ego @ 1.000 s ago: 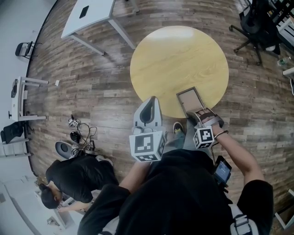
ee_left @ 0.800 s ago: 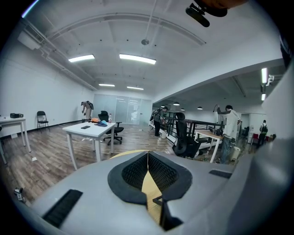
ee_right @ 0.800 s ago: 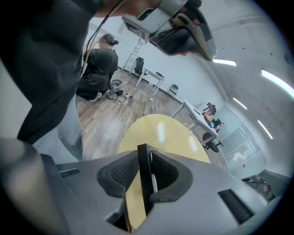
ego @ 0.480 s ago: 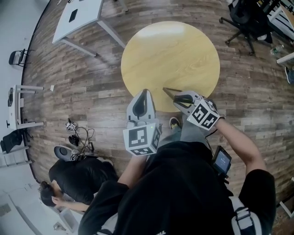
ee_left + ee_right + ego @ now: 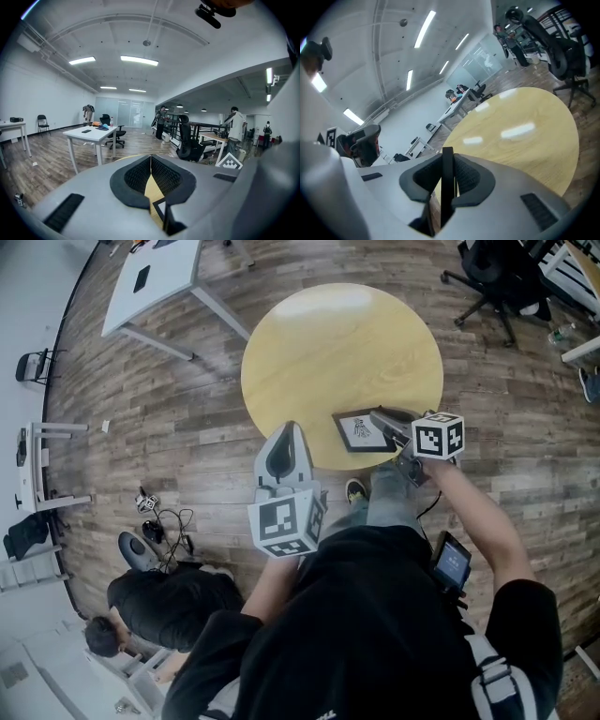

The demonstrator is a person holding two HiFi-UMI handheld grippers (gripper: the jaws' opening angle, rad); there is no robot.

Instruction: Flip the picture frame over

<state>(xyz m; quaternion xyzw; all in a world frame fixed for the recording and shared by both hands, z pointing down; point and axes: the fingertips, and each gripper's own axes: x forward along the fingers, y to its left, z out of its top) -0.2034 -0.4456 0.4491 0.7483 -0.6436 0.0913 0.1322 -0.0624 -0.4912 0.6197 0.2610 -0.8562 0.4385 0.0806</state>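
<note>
Picture frame (image 5: 364,431), backing-up a second ago, is now face-up over the table's (image 5: 319,343) near edge, its rim pinched between my right gripper's (image 5: 382,417) closing jaws, so the flip looks essentially done.

picture frame (image 5: 362,431): black border, white face, dark line drawing; table (image 5: 319,343): pale yellow woodgrain; floor (image 5: 187,427): mottled brown-grey planks; desk (image 5: 173,268): white; office chair (image 5: 489,282): black
</note>
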